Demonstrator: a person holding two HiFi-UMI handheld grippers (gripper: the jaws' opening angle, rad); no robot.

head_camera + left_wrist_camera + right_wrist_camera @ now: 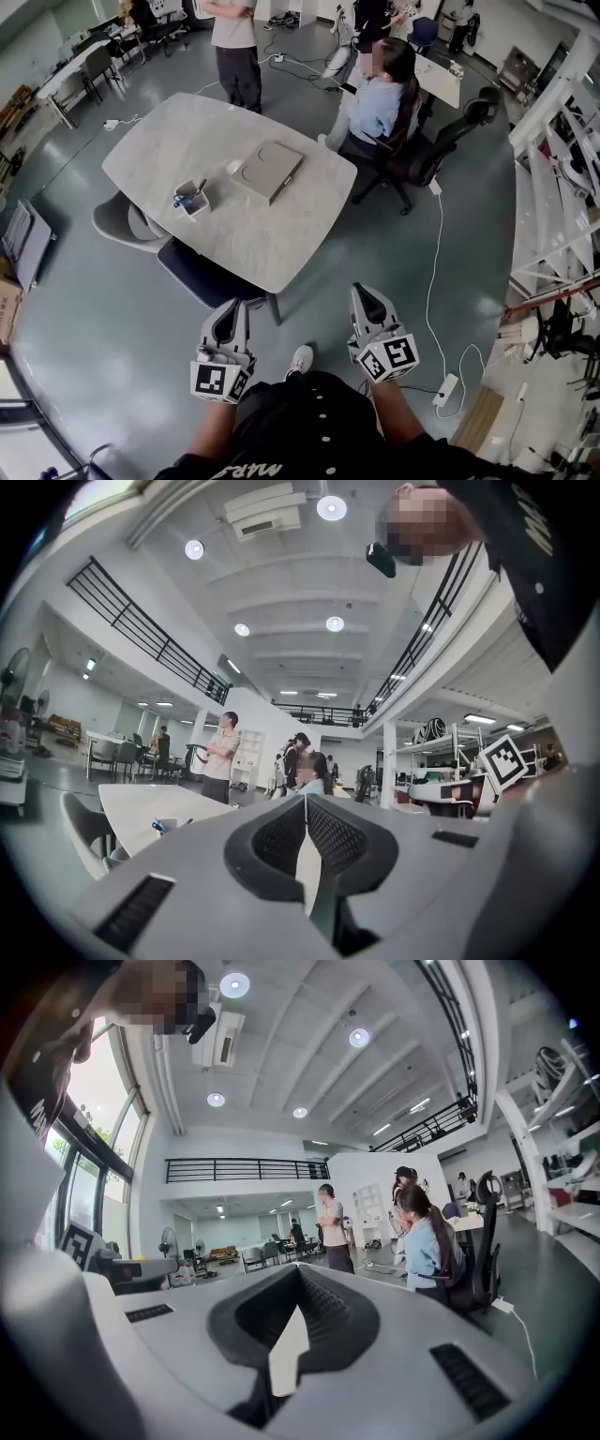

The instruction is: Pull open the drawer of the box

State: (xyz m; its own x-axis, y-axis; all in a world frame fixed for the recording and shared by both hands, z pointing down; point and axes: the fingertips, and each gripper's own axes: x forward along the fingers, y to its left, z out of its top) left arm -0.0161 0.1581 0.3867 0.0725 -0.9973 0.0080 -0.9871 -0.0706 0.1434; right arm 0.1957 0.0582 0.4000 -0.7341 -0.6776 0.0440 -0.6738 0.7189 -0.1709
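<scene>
On the far half of the pale oval table point(253, 239), the flat beige box point(269, 171) lies with its broad face up and one corner pointing towards us. At this range we cannot make out its drawer. Just to its left, nearer the table edge, stands a small white holder point(191, 201) with blue pens in it, clear of the box. Nothing touches the box.

Two chairs are tucked under the near-left side of the table: a grey one point(114, 223) and a dark blue one point(199, 275). Beyond the far-right edge a seated person point(380, 98) in a light blue top sits on a black office chair point(441, 141), and a standing person point(236, 47) is past the far end. A white cable point(433, 272) trails over the grey floor to a power strip point(446, 389) on our right.

We hold both tools well short of the table, low in the head view and pointing level at it. The left gripper point(232, 309) has its jaws closed tip to tip, and its own view point(306, 801) shows nothing between them. The right gripper point(362, 292) is the same, with its jaws pressed together and empty in its own view point(300, 1274). The two are apart, side by side, and each carries its marker cube at the back.
</scene>
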